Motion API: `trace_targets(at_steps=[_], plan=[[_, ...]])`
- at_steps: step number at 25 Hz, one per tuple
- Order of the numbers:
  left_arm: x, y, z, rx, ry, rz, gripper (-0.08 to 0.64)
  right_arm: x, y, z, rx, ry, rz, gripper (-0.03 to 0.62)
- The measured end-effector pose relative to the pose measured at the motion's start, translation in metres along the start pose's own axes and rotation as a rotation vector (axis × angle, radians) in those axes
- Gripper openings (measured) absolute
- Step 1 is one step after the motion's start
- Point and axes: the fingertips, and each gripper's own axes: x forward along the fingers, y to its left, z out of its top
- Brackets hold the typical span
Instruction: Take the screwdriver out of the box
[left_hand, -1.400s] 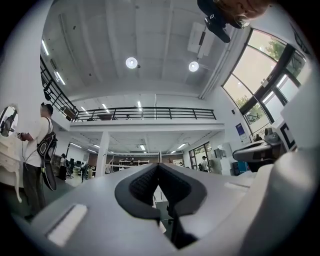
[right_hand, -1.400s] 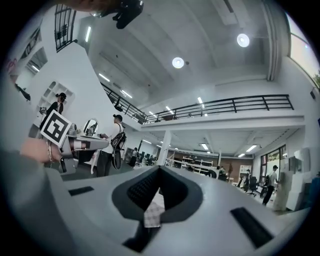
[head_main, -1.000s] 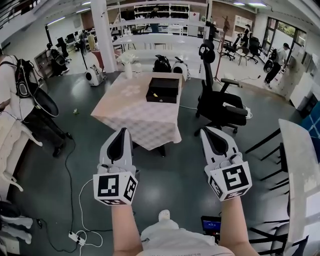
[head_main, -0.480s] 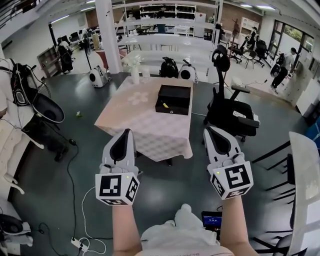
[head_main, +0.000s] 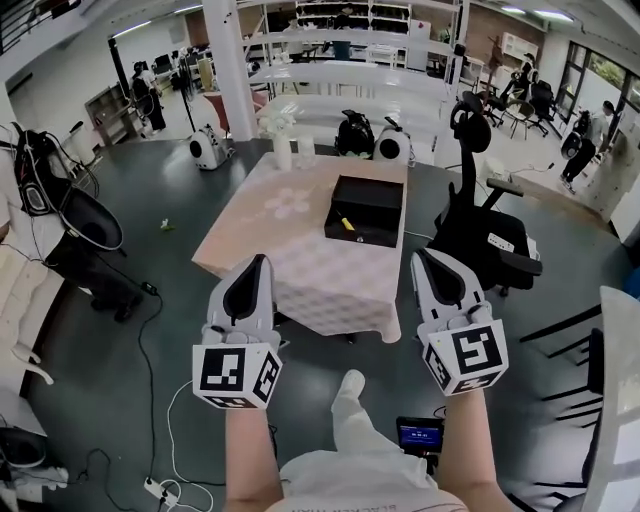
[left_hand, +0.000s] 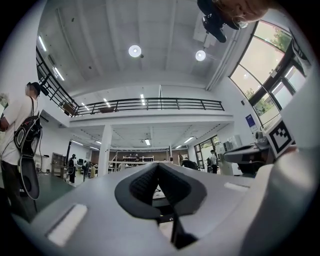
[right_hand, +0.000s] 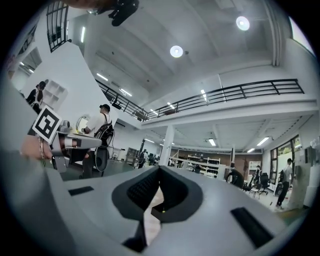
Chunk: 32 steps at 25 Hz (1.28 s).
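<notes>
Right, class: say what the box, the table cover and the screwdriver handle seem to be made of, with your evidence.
Box: matt black, stiff straight walls; likely card or plastic, cannot tell which.
Cover: pale checked cloth, hanging in soft folds at the edges.
Handle: yellow, probably plastic; too small to be sure.

Screwdriver (head_main: 347, 224) in box (head_main: 365, 237) on table (head_main: 300, 262), chair (head_main: 478, 228) just right of table.
</notes>
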Motion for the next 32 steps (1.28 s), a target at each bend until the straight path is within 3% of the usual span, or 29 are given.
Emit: trace_targets(at_steps=[6,13,20,21,23,27,32], plan=[[0.081,0.033,-0.036,0.000,0.029,0.011,0.009,0.087,-0.031,-0.035,0.017,0.017,0.024,0.005],[0.188,0.075,-0.047,0.021,0.029,0.021,0.009,0.197,-0.073,-0.042,0.000,0.028,0.063,0.005],[0.252,0.107,-0.077,-0.002,0.046,0.042,0.009,0.269,-0.098,-0.078,0.039,0.091,0.085,0.008],[0.258,0.111,-0.080,-0.006,0.051,0.043,0.009,0.276,-0.099,-0.082,0.046,0.101,0.090,0.020],[0.269,0.117,-0.085,-0.013,0.059,0.044,0.009,0.287,-0.102,-0.086,0.068,0.112,0.102,0.137],[0.289,0.125,-0.095,-0.020,0.067,0.026,0.009,0.308,-0.111,-0.095,0.135,0.126,0.099,0.304],[0.311,0.138,-0.108,-0.031,0.073,-0.013,0.009,0.331,-0.108,-0.113,0.231,0.179,0.114,0.305]])
